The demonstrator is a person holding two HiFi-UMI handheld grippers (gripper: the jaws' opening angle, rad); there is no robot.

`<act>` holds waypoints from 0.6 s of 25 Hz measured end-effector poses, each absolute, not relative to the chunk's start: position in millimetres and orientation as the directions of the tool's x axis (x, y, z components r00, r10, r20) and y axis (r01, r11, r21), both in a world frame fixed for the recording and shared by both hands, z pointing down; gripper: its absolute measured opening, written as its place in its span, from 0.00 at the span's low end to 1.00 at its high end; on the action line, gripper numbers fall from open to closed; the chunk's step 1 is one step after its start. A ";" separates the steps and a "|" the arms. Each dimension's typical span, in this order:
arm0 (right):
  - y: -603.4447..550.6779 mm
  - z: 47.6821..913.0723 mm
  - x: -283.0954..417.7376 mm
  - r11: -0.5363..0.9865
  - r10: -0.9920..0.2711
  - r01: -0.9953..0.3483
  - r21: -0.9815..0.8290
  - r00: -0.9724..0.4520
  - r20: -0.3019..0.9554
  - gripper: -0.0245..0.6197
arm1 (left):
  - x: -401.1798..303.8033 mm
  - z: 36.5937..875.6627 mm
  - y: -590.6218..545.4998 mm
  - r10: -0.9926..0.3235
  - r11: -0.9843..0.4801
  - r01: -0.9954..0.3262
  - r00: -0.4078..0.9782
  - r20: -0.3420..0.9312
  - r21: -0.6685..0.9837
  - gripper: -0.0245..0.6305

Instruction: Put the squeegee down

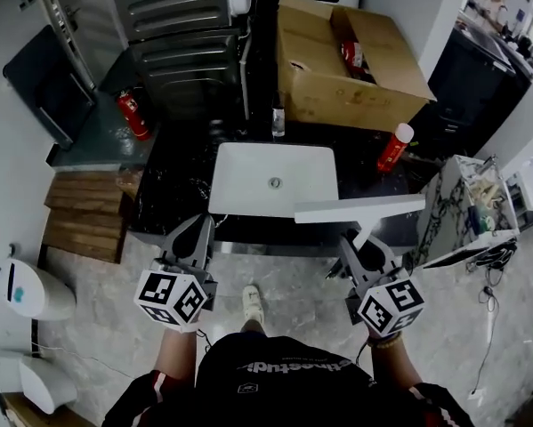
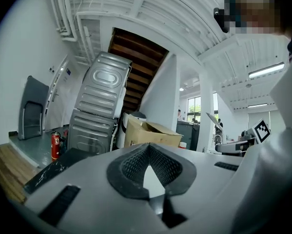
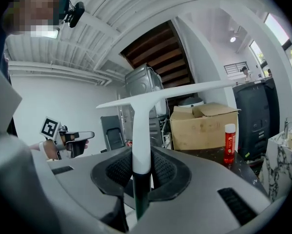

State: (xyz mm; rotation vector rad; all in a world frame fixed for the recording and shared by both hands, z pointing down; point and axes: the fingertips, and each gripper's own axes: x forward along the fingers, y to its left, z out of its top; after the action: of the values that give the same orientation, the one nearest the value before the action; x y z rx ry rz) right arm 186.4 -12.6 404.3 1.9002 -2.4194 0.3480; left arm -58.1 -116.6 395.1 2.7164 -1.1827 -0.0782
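Observation:
The squeegee (image 1: 359, 208) has a long white blade and a white handle that turns black at its lower end. My right gripper (image 1: 362, 238) is shut on that handle, and the blade hangs level over the front right corner of the white sink (image 1: 239, 163). In the right gripper view the handle (image 3: 141, 130) stands upright between the pads of the right gripper (image 3: 141, 162), with the blade (image 3: 160, 96) across the top. My left gripper (image 1: 199, 228) hovers at the sink's front left edge. The left gripper (image 2: 148, 149) is shut and holds nothing.
The sink is set in a black marble counter (image 1: 173, 194). Behind it are an open cardboard box (image 1: 346, 69), a red spray can (image 1: 394, 147) and a small bottle (image 1: 278, 118). A fire extinguisher (image 1: 133, 114) and wooden steps (image 1: 84, 212) lie to the left, a marble-patterned box (image 1: 462, 207) to the right.

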 end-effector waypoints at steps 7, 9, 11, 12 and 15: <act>-132.2 382.4 166.4 0.226 -0.955 -0.968 -0.112 -0.243 0.170 0.20 | -70.6 379.2 -238.9 -0.709 -0.695 -0.697 0.705 -0.010 0.180 0.06; -158.4 379.7 159.5 0.224 -0.955 -0.968 -0.113 -0.241 0.173 0.20 | -74.2 377.5 -262.9 -0.702 -0.703 -0.689 0.712 -0.012 0.178 0.06; -178.2 379.8 152.6 0.224 -0.954 -0.968 -0.114 -0.242 0.179 0.20 | -78.6 378.5 -283.9 -0.700 -0.704 -0.688 0.714 -0.010 0.174 0.06; -185.7 380.8 150.7 0.226 -0.952 -0.968 -0.111 -0.243 0.184 0.20 | -80.0 379.4 -293.4 -0.701 -0.703 -0.688 0.713 -0.010 0.179 0.06; -201.9 386.9 150.7 0.226 -0.947 -0.969 -0.102 -0.243 0.212 0.20 | -82.3 383.0 -313.2 -0.704 -0.697 -0.688 0.710 -0.013 0.204 0.06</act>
State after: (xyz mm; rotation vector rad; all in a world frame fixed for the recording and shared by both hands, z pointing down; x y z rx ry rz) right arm 150.7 -201.9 386.9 1.8648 -2.3758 0.3235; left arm -82.3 -313.2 383.0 2.7318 -1.1234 -0.1342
